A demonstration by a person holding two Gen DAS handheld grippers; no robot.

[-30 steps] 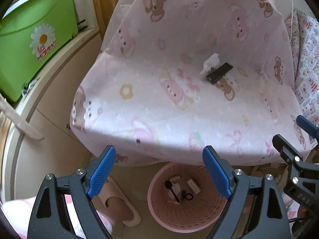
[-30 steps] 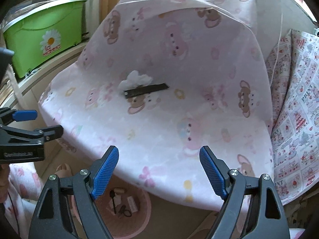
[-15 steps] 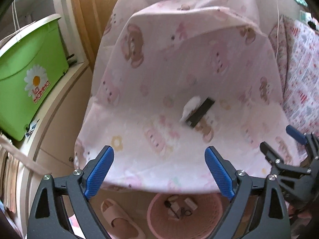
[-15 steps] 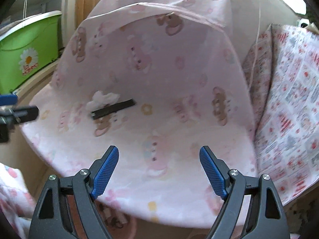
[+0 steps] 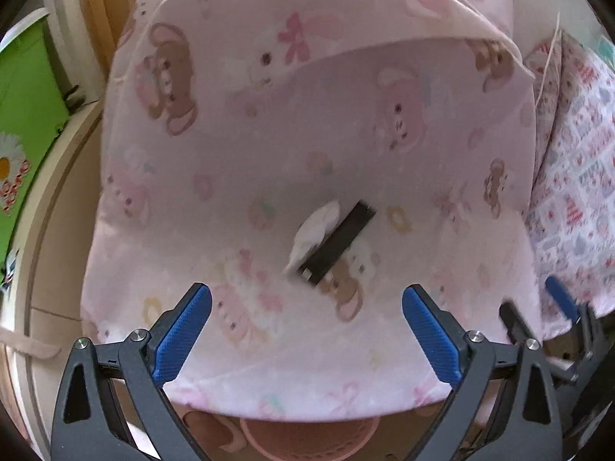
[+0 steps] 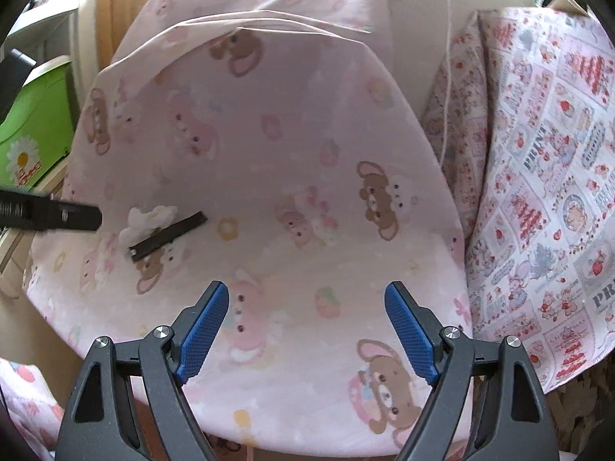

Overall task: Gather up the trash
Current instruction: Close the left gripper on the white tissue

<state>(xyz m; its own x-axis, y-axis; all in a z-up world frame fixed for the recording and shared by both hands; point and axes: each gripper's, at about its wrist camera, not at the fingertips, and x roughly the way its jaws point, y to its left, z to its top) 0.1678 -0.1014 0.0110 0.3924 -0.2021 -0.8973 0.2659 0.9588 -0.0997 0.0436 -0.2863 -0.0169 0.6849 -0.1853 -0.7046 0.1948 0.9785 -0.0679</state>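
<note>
On the pink bear-print cloth covering the rounded tabletop (image 5: 269,146) lie two bits of trash, touching each other: a crumpled white tissue (image 5: 317,228) and a flat black rectangular wrapper strip (image 5: 338,244) slanting from 7 to 1 o'clock, the tissue along its 10 o'clock side. From the left wrist view both sit just above and between the blue-padded fingers of the left gripper (image 5: 305,328), whose jaws stand wide apart and have just been opening, with nothing between them. At 6 o'clock, past the cloth's near edge, the rim of a pink woven plastic waste basket (image 5: 307,440) shows. A green plastic storage box with a daisy print (image 5: 23,115) stands at 9 o'clock on a pale shelf.

From the right wrist view the same tissue (image 6: 148,221) and black strip (image 6: 167,236) lie at 10 o'clock, well apart from the right gripper (image 6: 307,320), whose jaws are also spread and empty. A strawberry-print white cloth (image 6: 538,192) lies at 3 o'clock.
</note>
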